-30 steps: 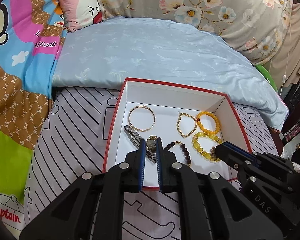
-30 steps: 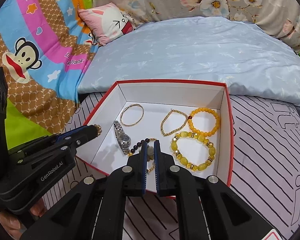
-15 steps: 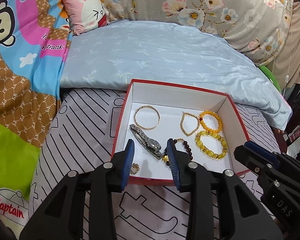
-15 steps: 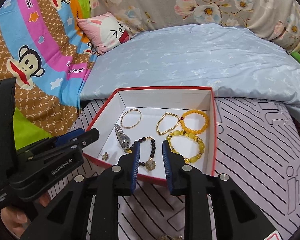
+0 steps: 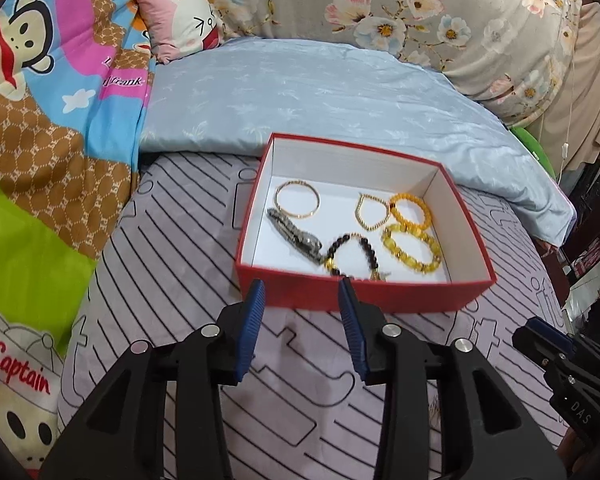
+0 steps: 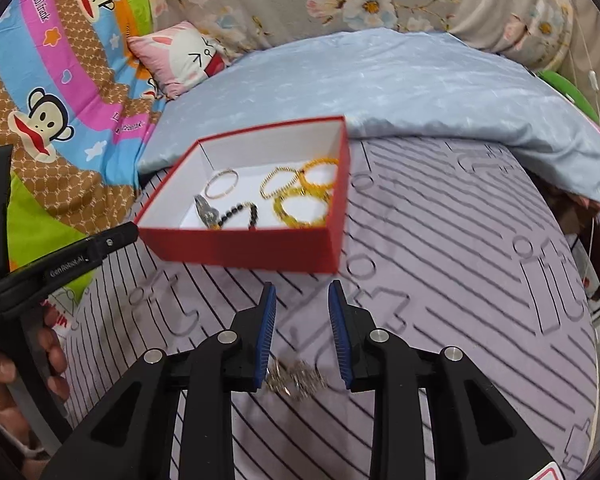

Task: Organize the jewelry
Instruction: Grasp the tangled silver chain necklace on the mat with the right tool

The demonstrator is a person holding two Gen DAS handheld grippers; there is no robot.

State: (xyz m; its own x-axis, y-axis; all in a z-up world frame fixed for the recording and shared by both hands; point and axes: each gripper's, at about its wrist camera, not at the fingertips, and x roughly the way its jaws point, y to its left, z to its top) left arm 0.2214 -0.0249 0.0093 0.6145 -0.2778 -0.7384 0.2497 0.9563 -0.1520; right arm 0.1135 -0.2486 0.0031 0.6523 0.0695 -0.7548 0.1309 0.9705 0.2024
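Note:
A red box with a white inside (image 5: 364,294) (image 6: 240,248) sits on the striped lilac mat. It holds a gold bangle (image 5: 297,199), a silver watch (image 5: 296,234), a dark bead bracelet (image 5: 352,254), a gold chain bracelet (image 5: 370,212) and two yellow bead bracelets (image 5: 412,246). My left gripper (image 5: 301,316) is open and empty, just in front of the box. My right gripper (image 6: 301,320) is open, pulled back over the mat. A small silvery jewelry piece (image 6: 296,378) lies on the mat between its fingers' bases.
A light blue quilt (image 5: 320,92) lies behind the box. A colourful monkey-print blanket (image 5: 40,120) is at the left, with a pink pillow (image 5: 180,16). The right gripper's tip (image 5: 540,340) shows low right in the left wrist view.
Both grippers opened, let go of jewelry inside the box, and drew back out of it toward me. The right gripper also swung to the right, over the mat.

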